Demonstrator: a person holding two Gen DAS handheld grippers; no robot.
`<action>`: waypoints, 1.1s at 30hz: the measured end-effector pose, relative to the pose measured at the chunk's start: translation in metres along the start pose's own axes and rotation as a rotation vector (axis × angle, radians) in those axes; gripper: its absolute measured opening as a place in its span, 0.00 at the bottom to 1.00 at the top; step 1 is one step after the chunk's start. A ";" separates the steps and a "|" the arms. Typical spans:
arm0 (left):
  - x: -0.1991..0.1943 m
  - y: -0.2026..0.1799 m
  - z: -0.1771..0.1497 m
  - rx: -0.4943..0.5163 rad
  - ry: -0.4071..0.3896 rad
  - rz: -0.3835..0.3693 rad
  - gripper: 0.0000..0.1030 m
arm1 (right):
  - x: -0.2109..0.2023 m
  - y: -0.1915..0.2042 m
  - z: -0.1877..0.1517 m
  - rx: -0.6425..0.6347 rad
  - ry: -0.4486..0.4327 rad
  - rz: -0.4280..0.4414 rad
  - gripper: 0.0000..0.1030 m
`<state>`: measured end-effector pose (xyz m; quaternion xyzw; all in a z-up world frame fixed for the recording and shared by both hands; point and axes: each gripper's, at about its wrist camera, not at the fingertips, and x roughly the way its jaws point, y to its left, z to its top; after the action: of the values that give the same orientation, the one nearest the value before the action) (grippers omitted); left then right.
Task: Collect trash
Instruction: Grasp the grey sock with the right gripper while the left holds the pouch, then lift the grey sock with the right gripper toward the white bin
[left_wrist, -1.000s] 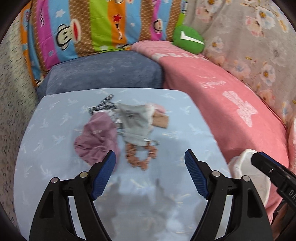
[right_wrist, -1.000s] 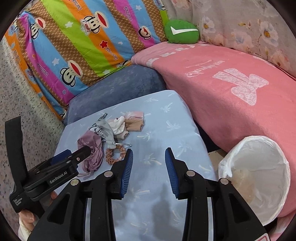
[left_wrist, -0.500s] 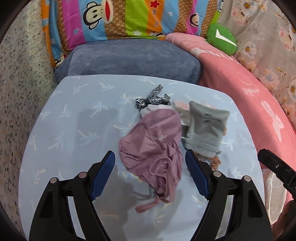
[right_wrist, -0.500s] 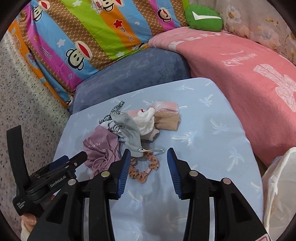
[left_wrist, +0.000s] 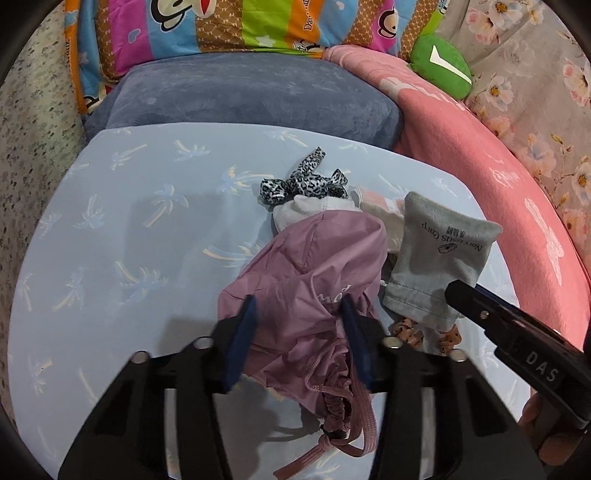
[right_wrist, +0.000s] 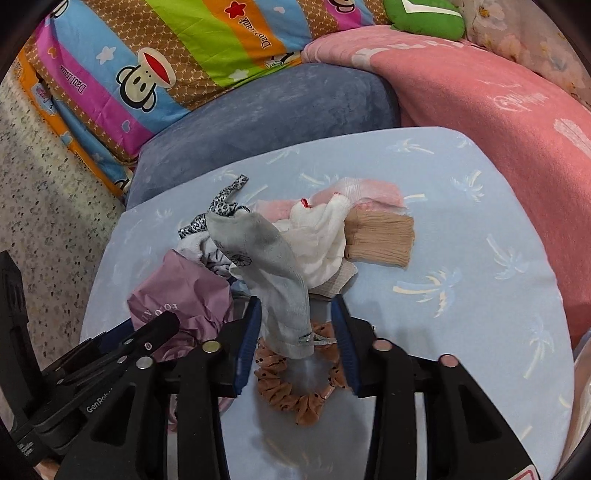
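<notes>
A small heap of soft items lies on the light-blue palm-print table (left_wrist: 110, 229). The mauve drawstring pouch (left_wrist: 314, 280), with partly legible pale lettering, sits between the fingers of the left gripper (left_wrist: 297, 332), whose jaws stand partly open around it, touching the fabric on both sides. Its contents cannot be seen. Beside it lies a grey drawstring pouch (left_wrist: 439, 258) printed "Narcissus Garp". The right gripper (right_wrist: 295, 332) straddles that pouch's cinched end and a tan polka-dot scrunchie (right_wrist: 291, 391), jaws partly open. The other tool's body reads "GenRobot"; the striped cushion (right_wrist: 192, 48) reads "Paul Frank".
</notes>
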<state>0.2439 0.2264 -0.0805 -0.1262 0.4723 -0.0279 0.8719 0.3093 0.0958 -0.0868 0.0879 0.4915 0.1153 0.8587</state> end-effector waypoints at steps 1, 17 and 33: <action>0.001 0.000 0.000 0.000 0.006 -0.007 0.28 | 0.003 0.000 -0.001 -0.001 0.009 0.003 0.13; -0.045 -0.033 -0.002 0.025 -0.057 -0.045 0.08 | -0.071 0.003 -0.012 0.004 -0.089 0.068 0.03; -0.119 -0.128 -0.007 0.164 -0.201 -0.130 0.07 | -0.209 -0.047 -0.024 0.068 -0.297 0.068 0.03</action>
<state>0.1812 0.1215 0.0443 -0.0872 0.3696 -0.1101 0.9185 0.1914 -0.0077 0.0615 0.1496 0.3595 0.1133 0.9141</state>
